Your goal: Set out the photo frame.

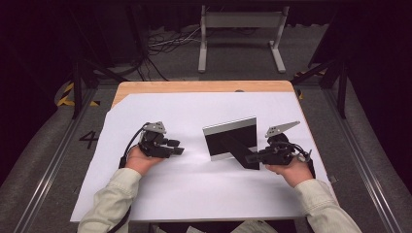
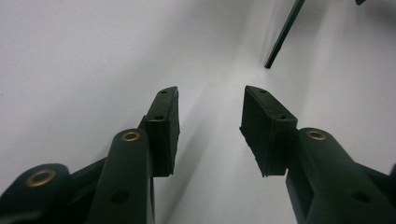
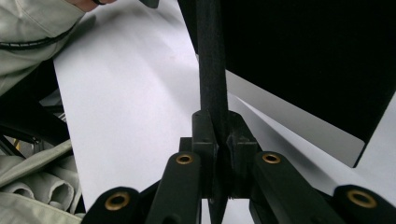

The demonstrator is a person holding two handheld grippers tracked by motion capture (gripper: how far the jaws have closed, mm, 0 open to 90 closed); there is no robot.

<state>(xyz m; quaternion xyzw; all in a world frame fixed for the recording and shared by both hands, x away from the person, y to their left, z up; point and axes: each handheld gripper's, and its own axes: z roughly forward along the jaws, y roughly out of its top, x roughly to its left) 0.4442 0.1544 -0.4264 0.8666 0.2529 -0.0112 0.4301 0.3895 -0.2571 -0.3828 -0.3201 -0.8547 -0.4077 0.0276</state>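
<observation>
A photo frame [image 1: 229, 138] with a black back and a silver rim stands upright on the white sheet [image 1: 194, 194], right of centre. Its black prop leg [image 1: 243, 151] reaches toward the right hand. My right gripper [image 1: 251, 158] is shut on that leg; in the right gripper view the thin leg [image 3: 212, 70] runs up from between the closed pads of the right gripper [image 3: 218, 135], with the frame's dark back [image 3: 303, 56] beside it. My left gripper [image 1: 179, 147] rests left of the frame, apart from it. Its jaws are open with nothing between them in the left gripper view [image 2: 210, 126], where the frame's edge [image 2: 285, 32] shows far off.
The white sheet covers most of a wooden table [image 1: 194, 86]. A grey metal stand [image 1: 240, 22] and cables lie on the floor beyond the table's far edge. A pale sleeve [image 3: 32, 23] shows at the left of the right gripper view.
</observation>
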